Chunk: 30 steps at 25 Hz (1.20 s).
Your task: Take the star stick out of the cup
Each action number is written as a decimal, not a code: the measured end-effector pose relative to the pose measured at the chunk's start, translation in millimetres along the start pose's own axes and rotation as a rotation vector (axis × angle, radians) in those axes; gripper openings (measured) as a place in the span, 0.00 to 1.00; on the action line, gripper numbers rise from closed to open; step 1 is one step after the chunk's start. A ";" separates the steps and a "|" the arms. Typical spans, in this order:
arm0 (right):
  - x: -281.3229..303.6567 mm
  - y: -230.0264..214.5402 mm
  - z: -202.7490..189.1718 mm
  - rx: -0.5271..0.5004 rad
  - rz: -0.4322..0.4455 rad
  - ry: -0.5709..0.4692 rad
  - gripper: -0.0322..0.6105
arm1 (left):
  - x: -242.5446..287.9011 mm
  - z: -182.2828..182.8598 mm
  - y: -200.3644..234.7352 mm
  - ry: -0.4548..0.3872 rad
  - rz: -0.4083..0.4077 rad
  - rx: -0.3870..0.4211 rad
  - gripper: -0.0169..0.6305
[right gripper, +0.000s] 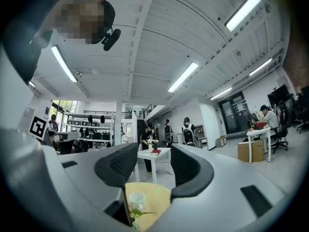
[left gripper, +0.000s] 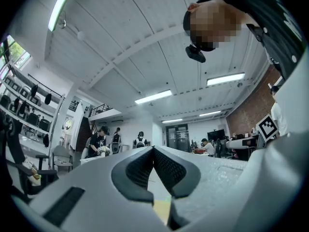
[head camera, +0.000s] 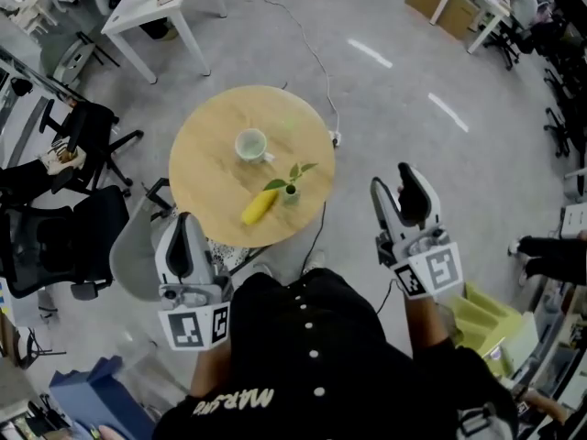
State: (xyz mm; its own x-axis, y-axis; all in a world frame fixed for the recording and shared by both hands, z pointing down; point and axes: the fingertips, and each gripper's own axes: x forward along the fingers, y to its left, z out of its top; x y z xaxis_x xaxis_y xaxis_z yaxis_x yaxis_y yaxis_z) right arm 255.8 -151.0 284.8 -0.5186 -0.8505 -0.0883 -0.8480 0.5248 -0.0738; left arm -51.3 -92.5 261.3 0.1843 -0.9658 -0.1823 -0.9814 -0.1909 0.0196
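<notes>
Closing in on the white cup (head camera: 250,145) on the round wooden table (head camera: 206,183) comes first: the star stick is too small to make out there. The right gripper (head camera: 394,180), jaws apart and empty, suits the pinch; the left gripper (head camera: 186,224), jaws together, could steady the cup.

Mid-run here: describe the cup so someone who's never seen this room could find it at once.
Find the round wooden table in the middle of the head view. Three things sit on it, and the cup is the one nearest its centre, above the banana and the leafy vase in that view. It is the only white one, wide-mouthed, with a small handle.
</notes>
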 end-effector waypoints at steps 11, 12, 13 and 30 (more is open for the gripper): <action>96.6 26.2 -59.8 0.115 0.060 0.109 0.37 | 36.4 -16.7 74.6 0.004 0.024 0.011 0.02; 106.3 29.6 -65.6 0.117 0.061 0.125 0.37 | 40.7 -17.0 82.5 0.004 0.022 0.012 0.02; 116.3 33.3 -71.5 0.116 0.064 0.139 0.37 | 44.6 -18.4 90.4 0.006 0.020 0.013 0.02; 243.4 52.3 -216.6 0.513 -0.002 0.416 0.38 | 80.0 -94.2 169.5 0.144 0.014 -0.056 0.02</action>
State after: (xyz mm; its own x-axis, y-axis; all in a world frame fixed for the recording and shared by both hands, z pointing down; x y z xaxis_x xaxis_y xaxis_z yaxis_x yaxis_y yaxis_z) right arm 61.6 -338.6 474.6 -0.6030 -0.7407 0.2963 -0.7430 0.3863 -0.5466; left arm -197.8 -218.7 342.7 0.1799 -0.9829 -0.0391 -0.9802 -0.1824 0.0770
